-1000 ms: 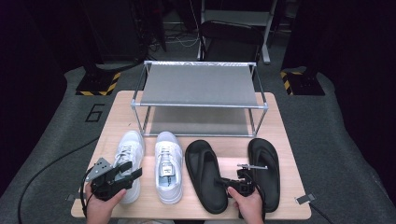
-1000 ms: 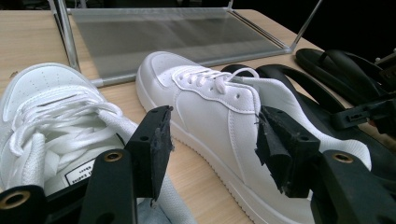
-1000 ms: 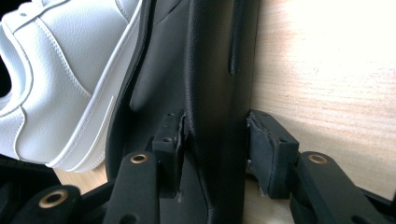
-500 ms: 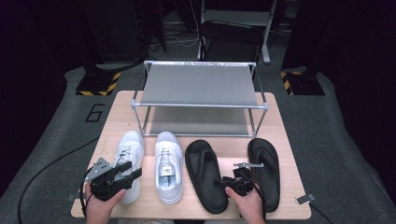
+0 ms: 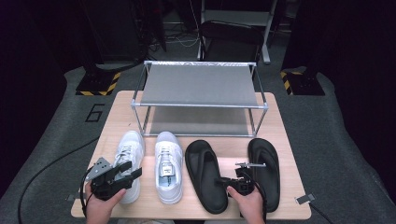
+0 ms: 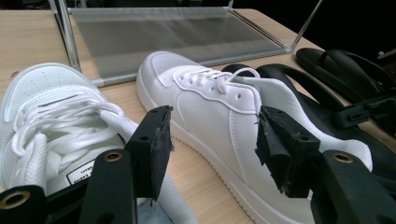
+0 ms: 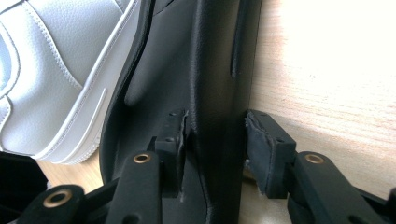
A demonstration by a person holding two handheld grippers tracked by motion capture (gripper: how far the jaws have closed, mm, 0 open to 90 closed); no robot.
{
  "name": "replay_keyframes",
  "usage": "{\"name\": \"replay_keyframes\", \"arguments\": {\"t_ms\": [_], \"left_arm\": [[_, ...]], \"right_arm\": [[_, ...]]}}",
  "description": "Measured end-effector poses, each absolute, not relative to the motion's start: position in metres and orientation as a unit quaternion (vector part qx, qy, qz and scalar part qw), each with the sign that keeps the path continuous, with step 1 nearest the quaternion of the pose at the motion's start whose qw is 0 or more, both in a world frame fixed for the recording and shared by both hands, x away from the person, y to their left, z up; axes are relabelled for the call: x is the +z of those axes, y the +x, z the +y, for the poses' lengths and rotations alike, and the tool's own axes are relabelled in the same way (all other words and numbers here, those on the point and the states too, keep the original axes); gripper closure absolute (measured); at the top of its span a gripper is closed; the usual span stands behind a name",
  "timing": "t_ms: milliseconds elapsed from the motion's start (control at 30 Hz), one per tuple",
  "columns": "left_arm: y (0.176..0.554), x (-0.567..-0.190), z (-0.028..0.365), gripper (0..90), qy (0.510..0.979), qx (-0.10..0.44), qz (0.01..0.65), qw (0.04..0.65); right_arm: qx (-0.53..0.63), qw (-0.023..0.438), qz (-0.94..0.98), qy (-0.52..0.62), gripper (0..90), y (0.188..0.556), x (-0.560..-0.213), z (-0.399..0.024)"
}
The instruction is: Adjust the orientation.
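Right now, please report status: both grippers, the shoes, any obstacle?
Right gripper closing on left black flip-flop edge, not clamped. Left gripper open over white sneakers. Shoe rack empty. Nothing blocking.

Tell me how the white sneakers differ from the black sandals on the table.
The white sneakers are closed, laced shoes; the black sandals are open, flat thong slippers. The sneakers lie left on the table, the sandals right. Both pairs point their toes at the rack.
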State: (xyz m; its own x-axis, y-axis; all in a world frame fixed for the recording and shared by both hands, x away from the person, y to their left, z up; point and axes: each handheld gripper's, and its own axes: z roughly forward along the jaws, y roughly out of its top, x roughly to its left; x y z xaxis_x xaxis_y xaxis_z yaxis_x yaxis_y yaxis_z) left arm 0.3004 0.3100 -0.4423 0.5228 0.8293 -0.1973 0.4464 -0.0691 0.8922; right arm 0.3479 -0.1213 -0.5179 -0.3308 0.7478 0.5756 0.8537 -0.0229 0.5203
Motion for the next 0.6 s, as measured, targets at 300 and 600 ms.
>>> {"name": "replay_keyframes", "arguments": {"t_ms": [300, 600], "left_arm": [[0.3002, -0.4432, 0.3130, 44.8, 0.709, 0.182, 0.452, 0.511], [0.3001, -0.4444, 0.3133, 44.7, 0.707, 0.182, 0.455, 0.511]], "right_arm": [[-0.442, 0.074, -0.672, -0.590, 63.3, 0.3459, -0.5222, -0.1258], [-0.452, 0.078, -0.659, -0.596, 64.1, 0.3429, -0.5240, -0.1277]]}}
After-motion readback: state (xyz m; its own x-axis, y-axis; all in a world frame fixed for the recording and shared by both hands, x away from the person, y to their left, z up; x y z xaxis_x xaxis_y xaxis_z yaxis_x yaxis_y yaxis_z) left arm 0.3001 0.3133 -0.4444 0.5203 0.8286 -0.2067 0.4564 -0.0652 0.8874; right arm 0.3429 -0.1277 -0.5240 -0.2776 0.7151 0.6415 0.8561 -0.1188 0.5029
